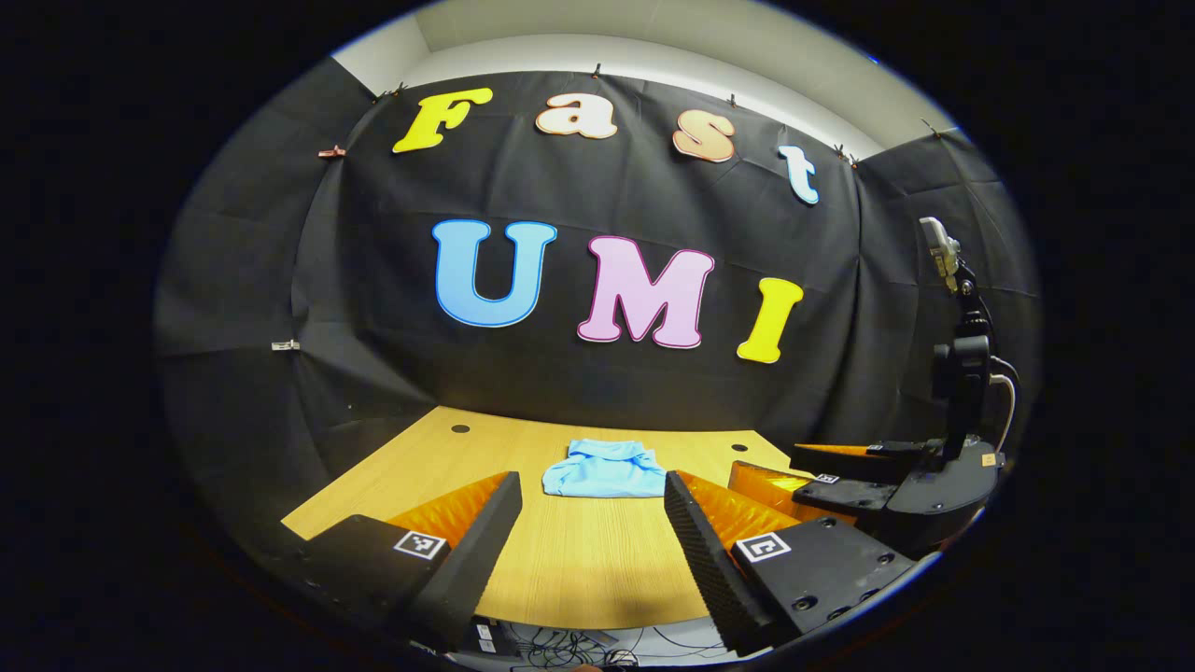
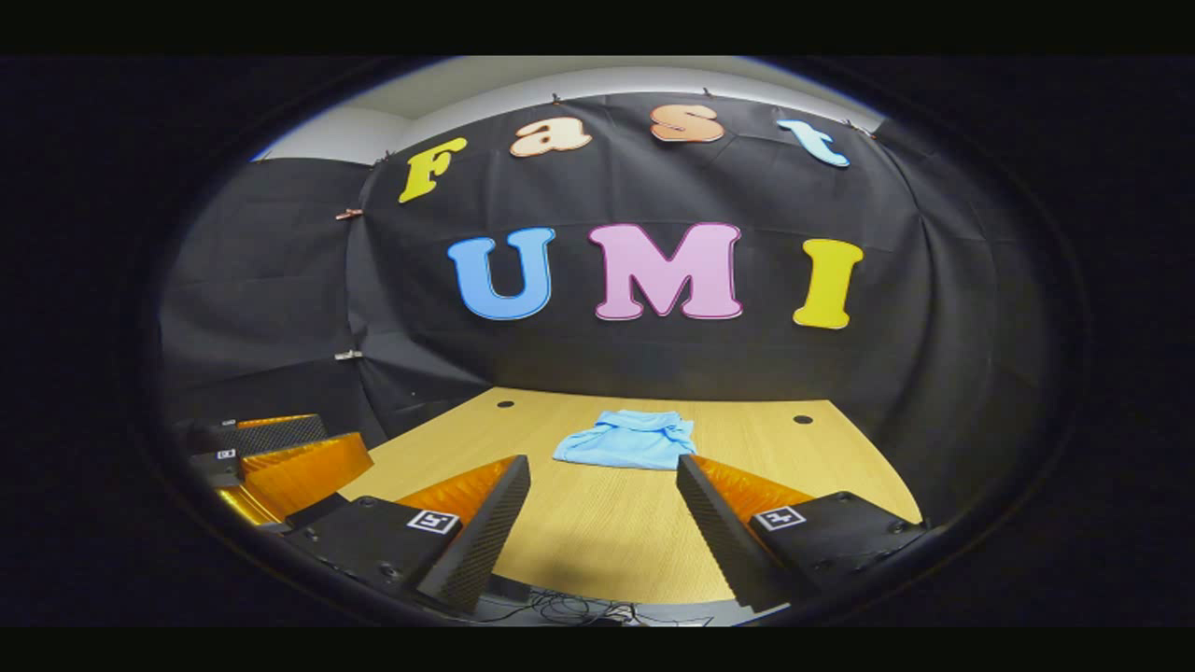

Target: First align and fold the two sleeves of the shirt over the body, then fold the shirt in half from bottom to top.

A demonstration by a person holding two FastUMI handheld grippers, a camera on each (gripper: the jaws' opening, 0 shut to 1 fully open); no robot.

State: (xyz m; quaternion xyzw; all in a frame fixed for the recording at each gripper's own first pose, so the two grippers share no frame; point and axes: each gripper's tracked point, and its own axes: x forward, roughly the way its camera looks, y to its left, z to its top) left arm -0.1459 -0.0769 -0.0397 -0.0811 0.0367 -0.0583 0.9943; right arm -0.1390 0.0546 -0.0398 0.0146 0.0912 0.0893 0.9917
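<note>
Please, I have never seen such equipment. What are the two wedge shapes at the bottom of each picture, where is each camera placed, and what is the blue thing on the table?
No robot arm is here: a person holds one two-finger tool in each hand. Each tool carries a camera looking forward along its own fingers, the two wedge shapes below. The left gripper is seen in the left gripper view, which also shows the other tool at its right edge. The right gripper is seen in the right gripper view. Both stand open and hold nothing. On the wooden table lies a light blue shirt, already folded into a small bundle, apart from both grippers.
</note>
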